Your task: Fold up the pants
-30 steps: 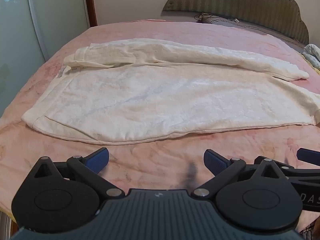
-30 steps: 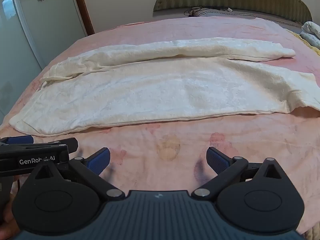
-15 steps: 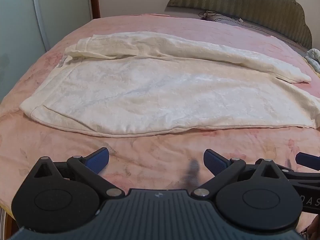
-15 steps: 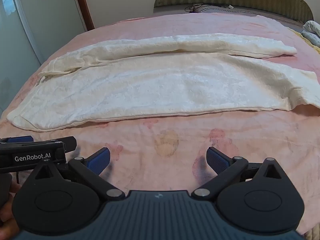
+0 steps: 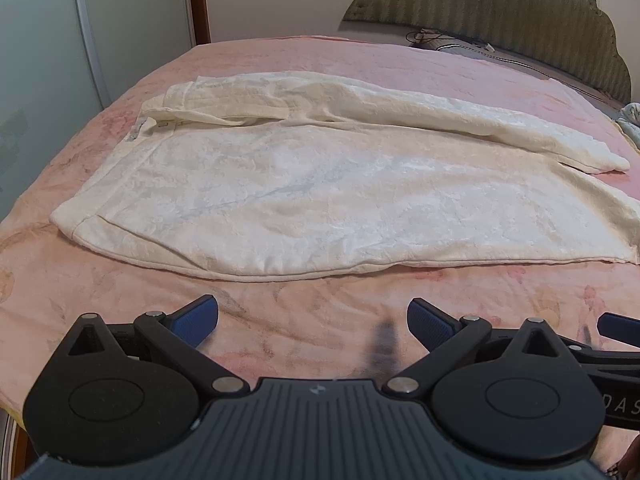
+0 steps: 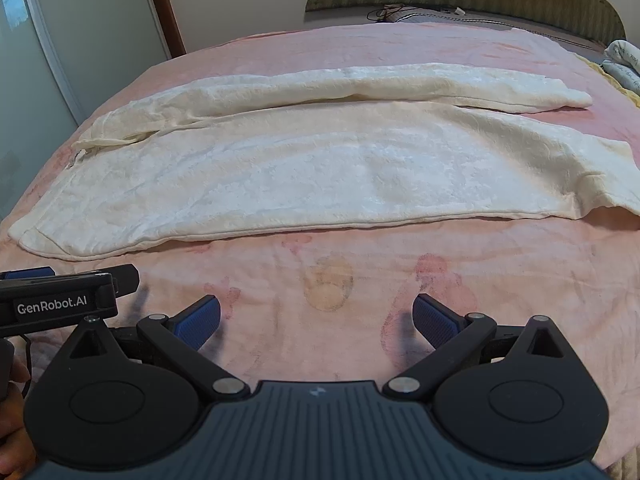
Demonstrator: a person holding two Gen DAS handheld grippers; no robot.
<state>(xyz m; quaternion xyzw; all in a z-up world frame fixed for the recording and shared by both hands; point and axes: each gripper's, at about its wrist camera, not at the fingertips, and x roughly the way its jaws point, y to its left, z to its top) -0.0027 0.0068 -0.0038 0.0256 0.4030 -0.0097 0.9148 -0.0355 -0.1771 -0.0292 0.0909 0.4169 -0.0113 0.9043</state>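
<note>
Cream-white pants (image 5: 320, 192) lie flat on the pink bed, waistband to the left, legs running right; they also show in the right wrist view (image 6: 320, 168). The far leg is bunched narrower than the near one. My left gripper (image 5: 312, 320) is open and empty, hovering over the bedspread just short of the pants' near edge. My right gripper (image 6: 316, 318) is open and empty, also short of the near edge, to the right of the left one. The left gripper's body (image 6: 60, 304) shows at the left of the right wrist view.
The pink floral bedspread (image 6: 328, 280) covers the bed. A green padded headboard (image 5: 500, 12) stands at the far side. Folded cloth (image 6: 624, 60) lies at the far right. A glass wardrobe door (image 5: 40, 80) stands to the left of the bed.
Both grippers have moved forward toward the pants and a little lower; the pants look closer. The jaws stay open. The pants have not moved.
</note>
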